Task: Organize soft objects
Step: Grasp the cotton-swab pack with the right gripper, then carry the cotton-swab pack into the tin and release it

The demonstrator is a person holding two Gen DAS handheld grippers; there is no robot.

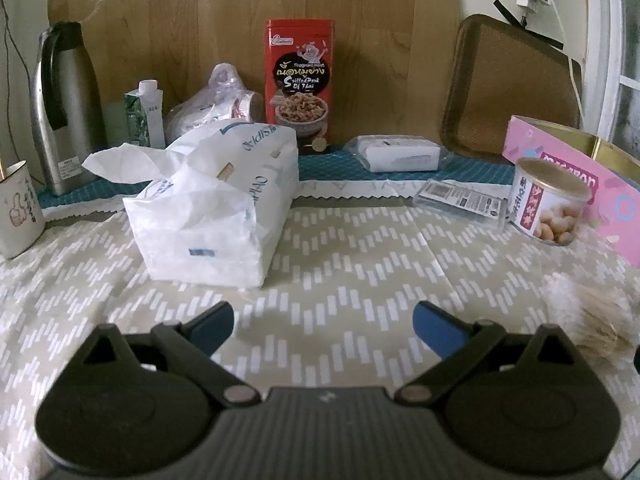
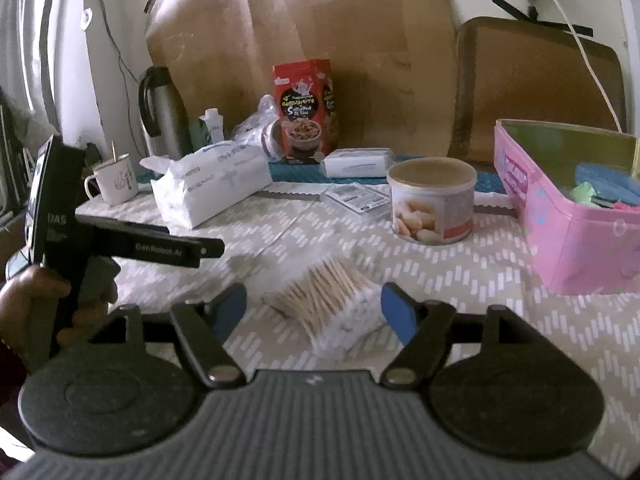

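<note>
Task at early stage. Right tool is open, straddling the cotton swab bundle on the tabletop. Left tool is open, empty. Tissue pack untouched; pink tin waits nearby.

Matt patterned cloth on table; crinkly glossy plastic wrap on tissue pack; brushed metal flask; wooden-stick cotton swabs; glossy pink tin; creased cardboard behind.

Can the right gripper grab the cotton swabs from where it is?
Probably yes. The right gripper is open, and the cotton swabs lie on the tablecloth right between its fingers, with nothing in the way.
</note>
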